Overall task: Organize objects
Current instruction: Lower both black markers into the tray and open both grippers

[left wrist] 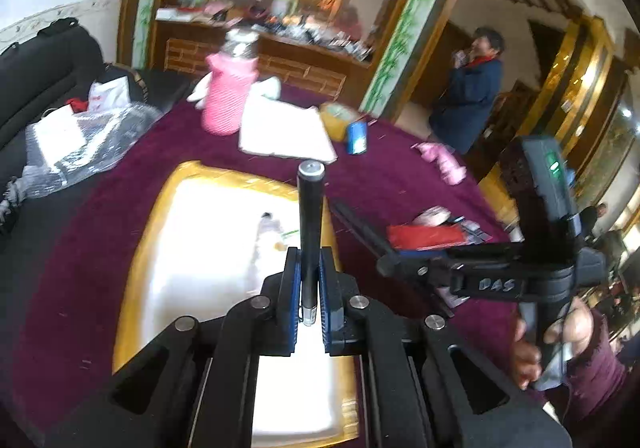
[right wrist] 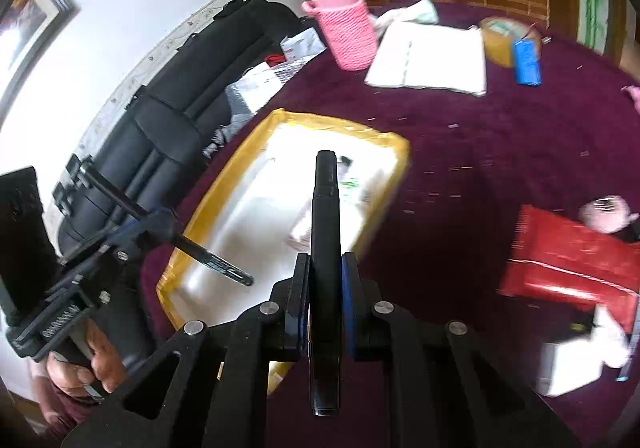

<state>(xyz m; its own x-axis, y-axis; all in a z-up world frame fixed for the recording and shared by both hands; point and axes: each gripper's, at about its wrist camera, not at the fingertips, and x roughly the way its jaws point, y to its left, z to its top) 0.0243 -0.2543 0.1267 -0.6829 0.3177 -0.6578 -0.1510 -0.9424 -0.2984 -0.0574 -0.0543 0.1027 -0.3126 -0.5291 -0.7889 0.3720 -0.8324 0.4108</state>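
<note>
Left wrist view: a slim black cylindrical pen with a silver end cap (left wrist: 310,232) is clamped upright between the blue-padded fingers of the left gripper (left wrist: 310,288), above the white-lined, yellow-rimmed rectangular tray (left wrist: 136,248).
In the right wrist view, a flat-sided black matte pen cap (right wrist: 325,248) is pinched between the narrow jaws of the right gripper (right wrist: 325,288), held over the tray edge on the plush maroon tablecloth (right wrist: 460,176). Farther off, a pink knitted bottle sleeve (right wrist: 352,34), a white notebook (right wrist: 432,58) and a glossy red packet (right wrist: 568,260) are seen.
</note>
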